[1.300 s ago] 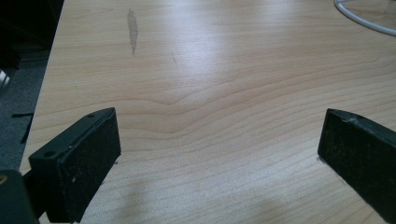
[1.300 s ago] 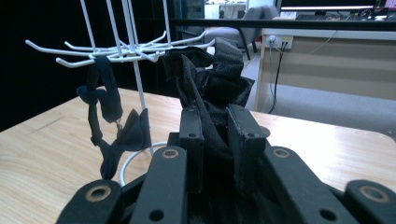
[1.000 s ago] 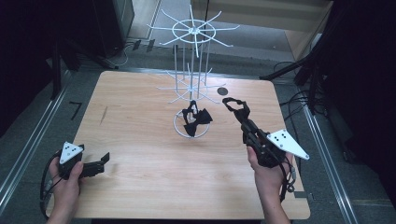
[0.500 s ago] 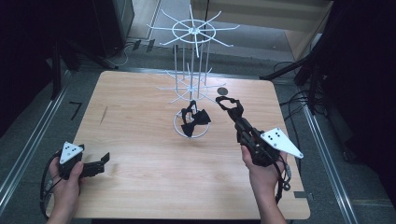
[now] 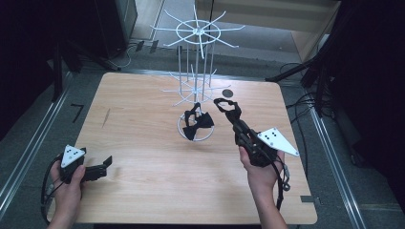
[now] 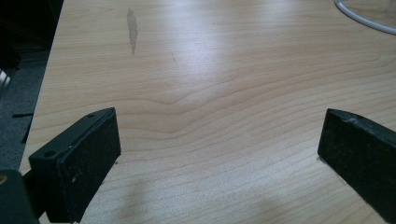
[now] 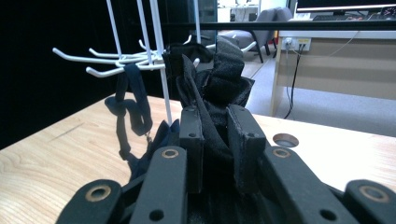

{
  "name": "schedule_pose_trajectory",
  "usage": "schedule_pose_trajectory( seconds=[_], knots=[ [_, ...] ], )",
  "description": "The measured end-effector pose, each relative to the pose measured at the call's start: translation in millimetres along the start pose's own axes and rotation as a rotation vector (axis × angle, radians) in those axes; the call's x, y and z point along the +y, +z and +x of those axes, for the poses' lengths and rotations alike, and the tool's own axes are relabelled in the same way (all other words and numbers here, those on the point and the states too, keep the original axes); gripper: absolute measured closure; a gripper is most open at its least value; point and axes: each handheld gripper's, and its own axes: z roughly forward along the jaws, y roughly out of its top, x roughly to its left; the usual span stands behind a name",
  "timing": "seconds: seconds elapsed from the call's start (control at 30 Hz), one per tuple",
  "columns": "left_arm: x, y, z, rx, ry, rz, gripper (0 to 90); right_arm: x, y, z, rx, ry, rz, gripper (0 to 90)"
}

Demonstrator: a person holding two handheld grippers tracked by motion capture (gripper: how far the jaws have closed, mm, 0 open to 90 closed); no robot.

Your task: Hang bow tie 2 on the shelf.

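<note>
Right gripper (image 5: 224, 104) clamped on black fabric piece (image 7: 219, 88), raised above bench (image 5: 143, 186) at 3 o'clock of white wire rack (image 5: 195, 90). Second black bow tie (image 5: 197, 123) hangs on rack, low by base ring. Left gripper (image 5: 107, 162) wide, empty, at bench 8 o'clock.
</note>
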Motion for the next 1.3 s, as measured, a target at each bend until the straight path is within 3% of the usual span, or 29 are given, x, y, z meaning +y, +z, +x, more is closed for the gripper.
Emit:
schedule_pose_trajectory(
  seconds=[0.83, 1.3],
  knots=[
    [-0.4, 0.0, -0.7, 0.000, 0.000, -0.007, 0.0, -14.3, 23.3, 11.0, 0.019, 0.002, 0.050, 78.3],
    [-0.5, -1.0, -0.3, -0.002, 0.003, -0.004, 0.0, -25.3, 38.3, 17.0, 0.053, 0.008, 0.113, 78.1]
  ],
)
